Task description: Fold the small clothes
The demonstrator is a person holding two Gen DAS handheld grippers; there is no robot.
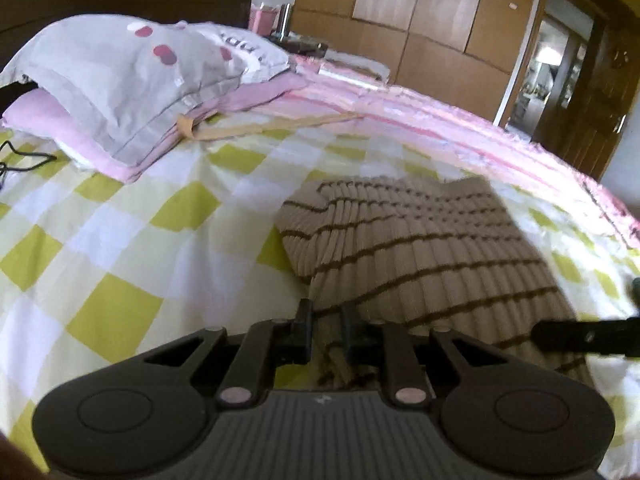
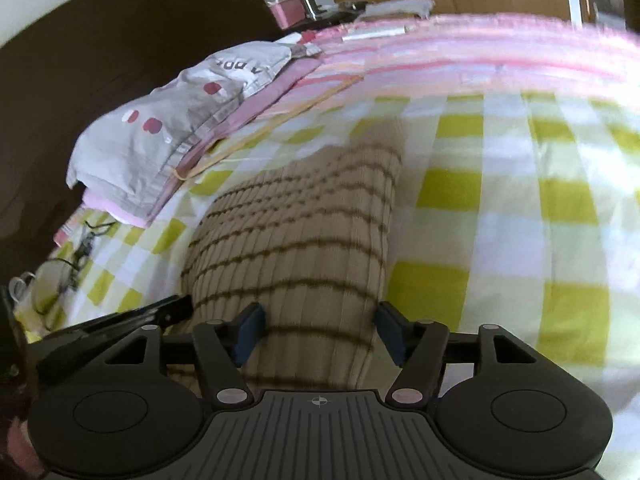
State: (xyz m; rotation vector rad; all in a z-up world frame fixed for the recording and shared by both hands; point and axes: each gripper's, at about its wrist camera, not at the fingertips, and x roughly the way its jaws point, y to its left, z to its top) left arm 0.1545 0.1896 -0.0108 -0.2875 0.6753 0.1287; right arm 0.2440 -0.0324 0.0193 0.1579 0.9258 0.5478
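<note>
Lying on the yellow, white and cream checked bed sheet (image 1: 120,240) was a small tan ribbed knit garment with thin dark brown stripes (image 1: 420,248). It was spread near the middle of the bed, and its left part was seen folded over on itself.

The left gripper (image 1: 327,330) was held at the near left edge of the garment. Its two black fingers (image 1: 305,328) were almost together, and a bit of the striped cloth was seen pinched between them. The near edge looked lifted a little there.

The right gripper (image 2: 320,332) was held at the near end of the garment (image 2: 304,232). Its fingers, with blue pads (image 2: 249,332), were spread wide apart, one on each side of the cloth. Nothing was gripped by them. In the right wrist view, part of the left gripper was seen just to the left.

A grey pillow with pink heart shapes (image 1: 120,76) was stacked on a pink folded cover (image 1: 60,128) at the far left of the bed. A pink striped blanket (image 1: 460,120) was laid along the far side. Brown wooden cupboards (image 1: 420,12) were seen behind the bed.
</note>
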